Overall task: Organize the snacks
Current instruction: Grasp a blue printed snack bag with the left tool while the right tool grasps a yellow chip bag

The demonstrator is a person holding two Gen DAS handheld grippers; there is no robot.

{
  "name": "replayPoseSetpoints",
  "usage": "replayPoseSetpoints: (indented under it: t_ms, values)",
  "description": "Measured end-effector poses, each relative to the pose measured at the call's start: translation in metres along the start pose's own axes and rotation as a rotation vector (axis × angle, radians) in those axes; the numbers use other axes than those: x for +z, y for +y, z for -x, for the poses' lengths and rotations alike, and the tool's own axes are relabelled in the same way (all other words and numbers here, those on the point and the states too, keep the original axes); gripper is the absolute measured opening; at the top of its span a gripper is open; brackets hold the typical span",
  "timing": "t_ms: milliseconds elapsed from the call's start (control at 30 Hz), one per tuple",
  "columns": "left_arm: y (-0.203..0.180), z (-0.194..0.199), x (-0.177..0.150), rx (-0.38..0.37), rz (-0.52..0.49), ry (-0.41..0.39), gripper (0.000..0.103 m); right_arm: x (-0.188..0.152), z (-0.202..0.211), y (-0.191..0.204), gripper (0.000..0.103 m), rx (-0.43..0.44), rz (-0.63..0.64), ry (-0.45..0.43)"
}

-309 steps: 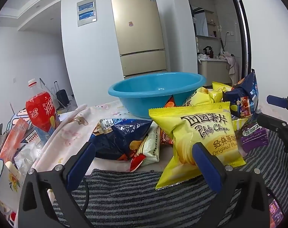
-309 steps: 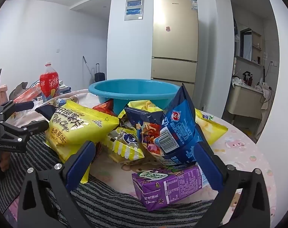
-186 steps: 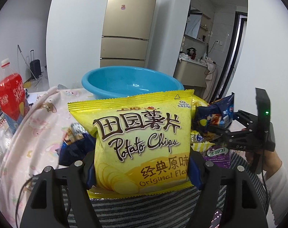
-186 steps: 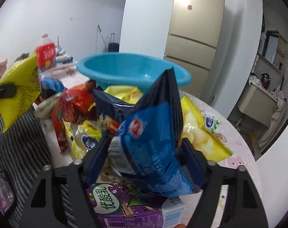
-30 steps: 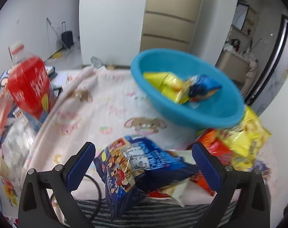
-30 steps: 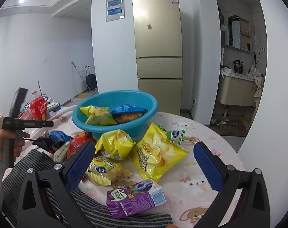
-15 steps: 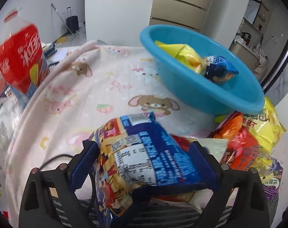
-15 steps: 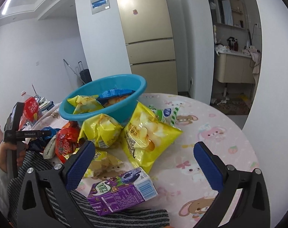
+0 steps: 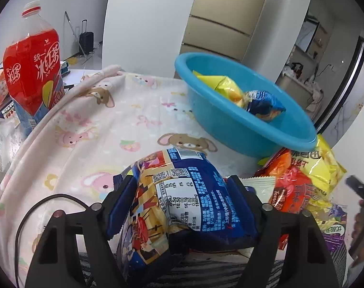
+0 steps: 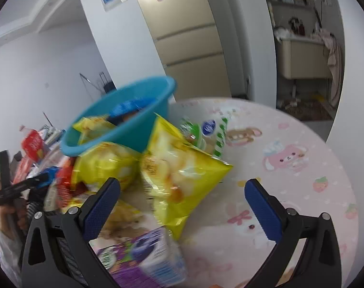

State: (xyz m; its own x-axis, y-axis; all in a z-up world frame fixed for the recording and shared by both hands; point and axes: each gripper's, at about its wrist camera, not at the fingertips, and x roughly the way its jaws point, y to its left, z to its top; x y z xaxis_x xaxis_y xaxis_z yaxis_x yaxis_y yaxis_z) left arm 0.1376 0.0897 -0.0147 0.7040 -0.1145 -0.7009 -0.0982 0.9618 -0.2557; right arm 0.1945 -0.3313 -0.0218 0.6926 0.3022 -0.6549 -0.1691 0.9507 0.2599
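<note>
Near the table's front edge, my left gripper [image 9: 182, 196] has just been closing and clamps the crinkly dark-blue snack bag [image 9: 182, 204]. Bare pink cartoon tablecloth [image 9: 105, 124] spreads leftward. My right gripper [image 10: 182, 206] gapes wide, empty, over the yellow foil chip bag [image 10: 179, 175] beside the round blue plastic basin [image 10: 143, 124].

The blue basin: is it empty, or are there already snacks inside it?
Not empty. The blue basin holds a yellow chip bag and a dark blue snack bag; several other bags lie outside it.
</note>
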Motion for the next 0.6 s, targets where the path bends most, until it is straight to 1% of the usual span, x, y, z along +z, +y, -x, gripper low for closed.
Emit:
replayPoseSetpoints:
  t_ms: [33, 67, 167, 233, 267, 300, 367, 400, 433, 533, 567, 600]
  values:
    - [0.001, 0.001, 0.000, -0.006, 0.007, -0.007, 0.077, 0.001, -0.008, -0.003, 0.103, -0.002, 0.003, 0.020]
    - [0.002, 0.002, -0.001, -0.011, 0.012, -0.010, 0.077, 0.003, -0.015, -0.006, 0.103, 0.019, 0.003, 0.038]
    - [0.005, 0.004, -0.002, -0.028, 0.022, -0.022, 0.075, 0.005, -0.035, -0.007, 0.103, 0.117, 0.009, 0.093]
    - [0.006, 0.007, -0.002, -0.043, 0.030, -0.033, 0.074, 0.006, -0.046, -0.005, 0.101, 0.154, 0.023, 0.118]
    - [0.006, 0.008, -0.002, -0.045, 0.030, -0.042, 0.074, 0.006, -0.051, -0.005, 0.098, 0.153, 0.029, 0.121]
    - [0.007, 0.010, -0.002, -0.045, 0.029, -0.049, 0.073, 0.006, -0.056, -0.005, 0.087, 0.148, 0.038, 0.124]
    - [0.006, 0.014, -0.002, -0.054, 0.033, -0.073, 0.071, 0.006, -0.060, -0.005, 0.080, 0.160, 0.043, 0.117]
    - [0.006, 0.017, -0.001, -0.064, 0.031, -0.081, 0.070, 0.006, -0.058, -0.006, 0.073, 0.168, 0.037, 0.106]
    - [0.006, 0.019, 0.000, -0.072, 0.029, -0.086, 0.070, 0.005, -0.056, -0.006, 0.063, 0.175, 0.035, 0.097]
    - [0.004, 0.027, 0.002, -0.091, 0.031, -0.110, 0.068, 0.003, -0.044, -0.005, 0.055, 0.170, 0.047, 0.063]
    - [0.003, 0.030, 0.003, -0.097, 0.027, -0.116, 0.067, 0.001, -0.039, -0.004, 0.049, 0.159, 0.060, 0.048]
    - [0.002, 0.032, 0.004, -0.102, 0.026, -0.120, 0.065, 0.002, -0.034, -0.004, 0.046, 0.156, 0.066, 0.040]
